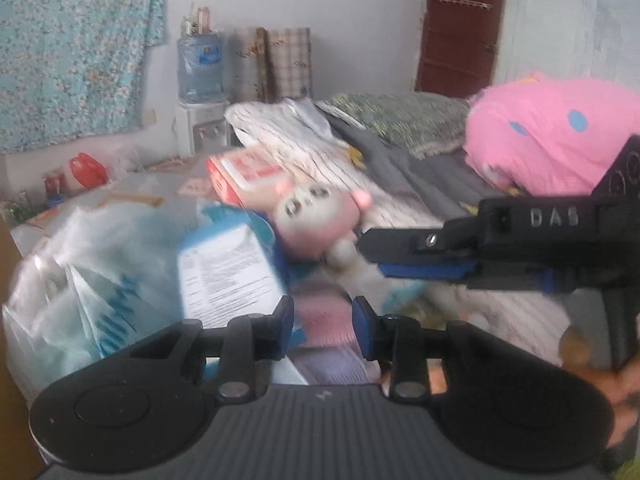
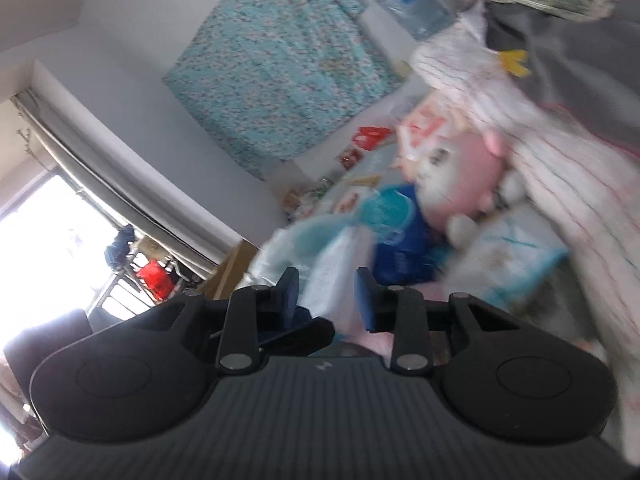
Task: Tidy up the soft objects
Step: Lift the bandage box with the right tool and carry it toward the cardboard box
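Note:
A small pink and white plush [image 1: 316, 216] [image 2: 460, 184] lies on a heap of packets on the bed. A big pink cushion with blue dots [image 1: 552, 136] rests at the right on a grey blanket [image 1: 420, 176]. My left gripper [image 1: 323, 322] hovers over the heap, its jaws a little apart with nothing pinched. My right gripper [image 1: 372, 256] reaches in from the right, its tip just beside the plush's foot. In its own view the right gripper [image 2: 326, 296] is narrowly open, with blurred white wrapping beyond the pads. One of the left gripper's fingers [image 2: 308, 334] shows below it.
A blue pack with a white label [image 1: 228, 276] and a clear bag of packs [image 1: 80, 280] fill the near left. A red and white box [image 1: 244, 176] and a striped white quilt [image 1: 312, 148] lie behind. A water dispenser [image 1: 200, 64] stands at the wall.

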Demonstrator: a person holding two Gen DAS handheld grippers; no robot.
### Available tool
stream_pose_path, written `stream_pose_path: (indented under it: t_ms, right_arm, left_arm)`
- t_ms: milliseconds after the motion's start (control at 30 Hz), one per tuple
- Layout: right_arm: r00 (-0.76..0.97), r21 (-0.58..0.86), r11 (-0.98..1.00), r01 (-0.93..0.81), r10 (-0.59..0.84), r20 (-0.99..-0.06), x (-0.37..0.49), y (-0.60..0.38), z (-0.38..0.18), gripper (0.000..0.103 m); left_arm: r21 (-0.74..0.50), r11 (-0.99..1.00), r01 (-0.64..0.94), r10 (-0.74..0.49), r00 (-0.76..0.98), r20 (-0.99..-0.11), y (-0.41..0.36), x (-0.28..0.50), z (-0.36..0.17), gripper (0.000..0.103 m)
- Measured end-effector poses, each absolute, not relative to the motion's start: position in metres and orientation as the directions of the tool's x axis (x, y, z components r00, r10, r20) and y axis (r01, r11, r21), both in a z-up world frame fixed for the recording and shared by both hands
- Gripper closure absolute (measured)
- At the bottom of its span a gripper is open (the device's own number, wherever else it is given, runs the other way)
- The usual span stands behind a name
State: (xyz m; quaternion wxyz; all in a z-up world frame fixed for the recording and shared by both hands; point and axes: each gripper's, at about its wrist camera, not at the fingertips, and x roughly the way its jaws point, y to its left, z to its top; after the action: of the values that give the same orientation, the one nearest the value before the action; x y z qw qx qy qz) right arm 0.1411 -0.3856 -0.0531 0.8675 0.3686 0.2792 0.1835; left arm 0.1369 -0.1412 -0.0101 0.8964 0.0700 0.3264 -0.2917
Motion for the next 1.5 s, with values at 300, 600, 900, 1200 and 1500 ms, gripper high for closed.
stream_pose_path:
  t_ms: [300, 600, 900, 1200, 1500]
  right_arm:
    - [0.756, 0.761, 0.634, -0.136, 0.563, -0.334, 0.152, -0.376, -0.048, 0.053]
    - [0.661, 0.816, 0.572, -0.089, 0.646, -0.381, 0.205, -0.340, -0.076, 0.043]
    - [0.619, 0.835, 0.525, -0.167, 0.715, -0.326, 0.211, -0.324, -0.067, 0.037]
    - [0.602, 0.876, 0.434, -0.213, 0.764, -0.232, 0.210, -0.324, -0.063, 0.037]
    - [0.646, 0.896, 0.403, -0.184, 0.737, -0.199, 0.196, -0.342, -0.070, 0.037]
  left_arm:
    - [-0.041, 0.837, 0.546, -0.465, 0.669, -0.580, -0.126, 0.110, -0.013, 0.040]
    - [0.093, 0.897, 0.433, -0.301, 0.749, -0.590, -0.122, 0.122, -0.025, 0.034]
    - [0.232, 0.883, 0.409, -0.193, 0.765, -0.614, -0.137, 0.136, -0.037, 0.047]
    - [0.244, 0.895, 0.374, -0.169, 0.789, -0.590, -0.131, 0.131, -0.025, 0.075]
    - [-0.044, 0.951, 0.306, -0.263, 0.726, -0.635, -0.085, 0.153, -0.008, 0.083]
